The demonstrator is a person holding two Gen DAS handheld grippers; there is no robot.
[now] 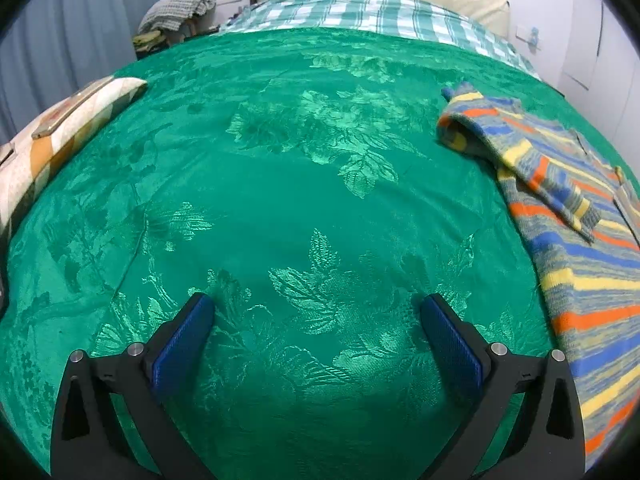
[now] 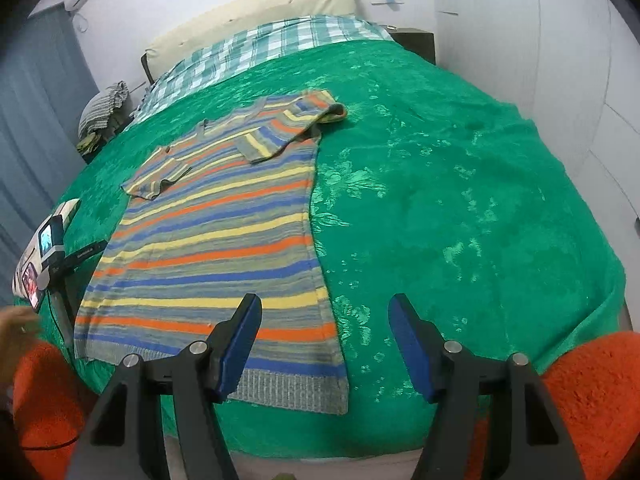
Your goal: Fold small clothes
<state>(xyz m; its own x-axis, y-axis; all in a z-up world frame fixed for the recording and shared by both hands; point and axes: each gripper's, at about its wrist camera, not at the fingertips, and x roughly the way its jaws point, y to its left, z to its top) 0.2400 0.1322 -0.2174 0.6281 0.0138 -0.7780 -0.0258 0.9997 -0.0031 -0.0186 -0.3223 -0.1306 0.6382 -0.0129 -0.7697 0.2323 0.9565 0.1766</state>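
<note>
A striped knit sweater (image 2: 216, 232) in orange, blue, yellow and grey lies flat on the green bedspread (image 2: 460, 200), both sleeves folded in over its chest. My right gripper (image 2: 325, 312) is open and empty, hovering over the sweater's near right hem corner. In the left wrist view the sweater (image 1: 580, 240) lies at the right edge. My left gripper (image 1: 316, 312) is open and empty above bare bedspread (image 1: 280, 180), left of the sweater.
A patterned pillow (image 1: 60, 132) with a phone on it lies at the bed's left edge. A camera on a small stand (image 2: 52, 244) sits left of the sweater. A checked sheet (image 2: 260, 48) and cream headboard (image 2: 248, 12) are at the far end. Orange fabric (image 2: 592, 400) is near the bed's foot.
</note>
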